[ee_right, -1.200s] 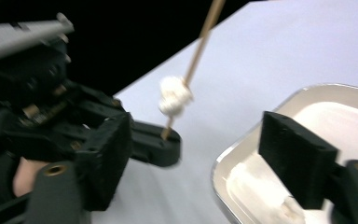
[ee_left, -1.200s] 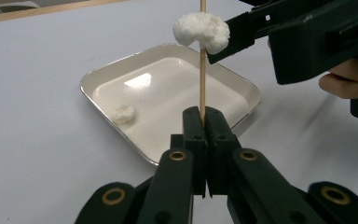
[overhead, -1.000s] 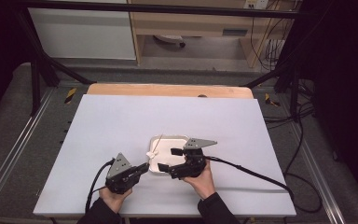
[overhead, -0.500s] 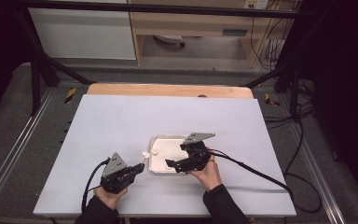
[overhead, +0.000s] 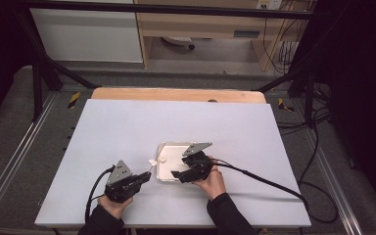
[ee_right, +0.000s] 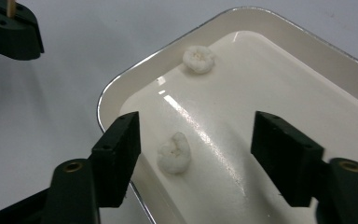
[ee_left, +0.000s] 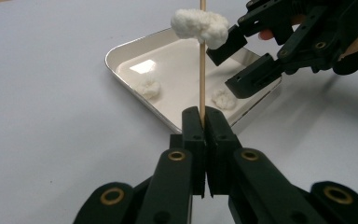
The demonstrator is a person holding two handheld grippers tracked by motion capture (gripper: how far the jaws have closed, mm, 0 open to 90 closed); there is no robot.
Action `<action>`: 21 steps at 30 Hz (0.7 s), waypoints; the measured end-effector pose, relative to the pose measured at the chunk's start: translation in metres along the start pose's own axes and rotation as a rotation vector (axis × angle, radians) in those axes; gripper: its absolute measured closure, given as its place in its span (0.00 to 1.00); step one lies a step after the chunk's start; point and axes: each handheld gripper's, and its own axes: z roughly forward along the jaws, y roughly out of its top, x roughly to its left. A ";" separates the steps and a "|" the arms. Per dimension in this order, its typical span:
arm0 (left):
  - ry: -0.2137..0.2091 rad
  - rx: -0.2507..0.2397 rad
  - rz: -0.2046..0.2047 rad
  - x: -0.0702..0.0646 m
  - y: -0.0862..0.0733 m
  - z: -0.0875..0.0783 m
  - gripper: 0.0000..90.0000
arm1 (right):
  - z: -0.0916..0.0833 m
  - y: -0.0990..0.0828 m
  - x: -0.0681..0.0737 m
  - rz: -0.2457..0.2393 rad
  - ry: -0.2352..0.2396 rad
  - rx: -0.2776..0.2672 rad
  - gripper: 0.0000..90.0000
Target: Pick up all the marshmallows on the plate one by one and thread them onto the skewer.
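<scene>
Looking down from the high view: left gripper (overhead: 144,177) has drawn back from the tray (overhead: 162,147), right gripper (overhead: 178,175) now over it. Left gripper view: jaws clamped on the skewer (ee_left: 202,74), one puff (ee_left: 199,25) threaded. Right gripper view: jaws apart, just been closing, astride a loose puff (ee_right: 174,153) untouched; likely the next pick.

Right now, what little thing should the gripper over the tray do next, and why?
Probably lower the right gripper, whose jaws have just been closing, and pinch the white puff lying loose between them in the tray. The left gripper already holds a stick with one puff threaded on it.
</scene>
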 end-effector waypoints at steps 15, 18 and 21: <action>-0.002 0.006 -0.007 0.001 0.000 0.001 0.97 | 0.009 -0.008 0.005 -0.050 0.033 0.018 0.67; -0.005 0.008 -0.010 0.001 0.000 0.001 0.97 | 0.008 -0.009 0.006 -0.066 0.032 0.018 0.75; -0.006 0.005 -0.011 0.000 0.000 0.000 0.97 | 0.008 -0.010 0.007 -0.071 0.029 0.016 0.80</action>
